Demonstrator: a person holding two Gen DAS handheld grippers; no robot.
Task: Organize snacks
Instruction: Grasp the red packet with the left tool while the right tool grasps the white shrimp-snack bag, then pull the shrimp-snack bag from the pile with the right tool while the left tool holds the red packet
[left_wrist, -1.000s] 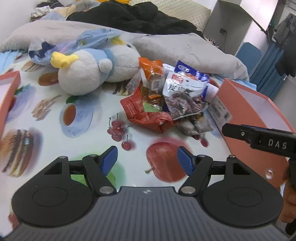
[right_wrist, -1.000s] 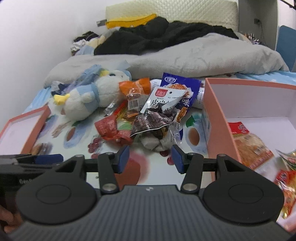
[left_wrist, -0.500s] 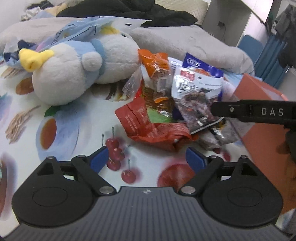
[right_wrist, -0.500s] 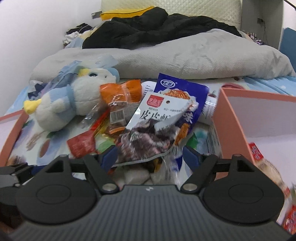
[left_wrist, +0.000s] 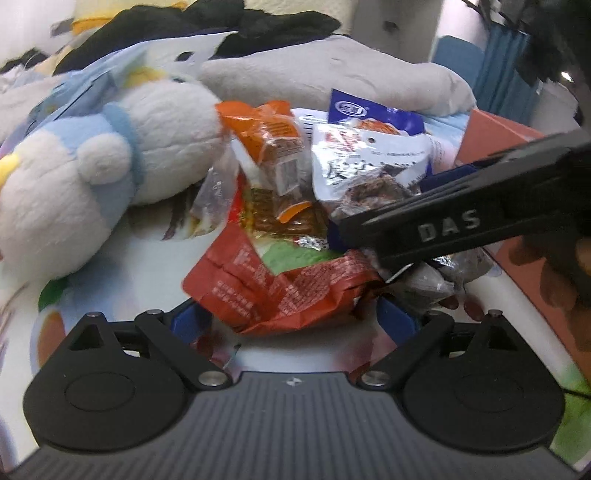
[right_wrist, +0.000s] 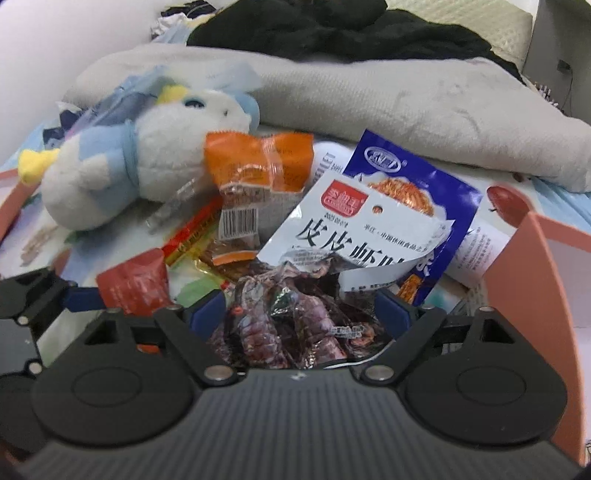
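Step in hand: pick-up from the snack pile on the bed. Left claw (left_wrist: 291, 319) stands wide, straddling the red packet (left_wrist: 280, 291). Right claw (right_wrist: 301, 314) is opening around the shrimp bag (right_wrist: 295, 317). Next: close, lift, carry to the box (right_wrist: 517, 280).

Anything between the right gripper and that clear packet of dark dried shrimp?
Nothing visible: the clear packet of dark dried shrimp already lies between the opening jaws of the right gripper, on top of the pile.

I see a fruit-print sheet (left_wrist: 147, 236) bearing, centre frame, a snack pile (right_wrist: 332, 236), plush toy (right_wrist: 147, 166) left, orange box (right_wrist: 517, 280) right.
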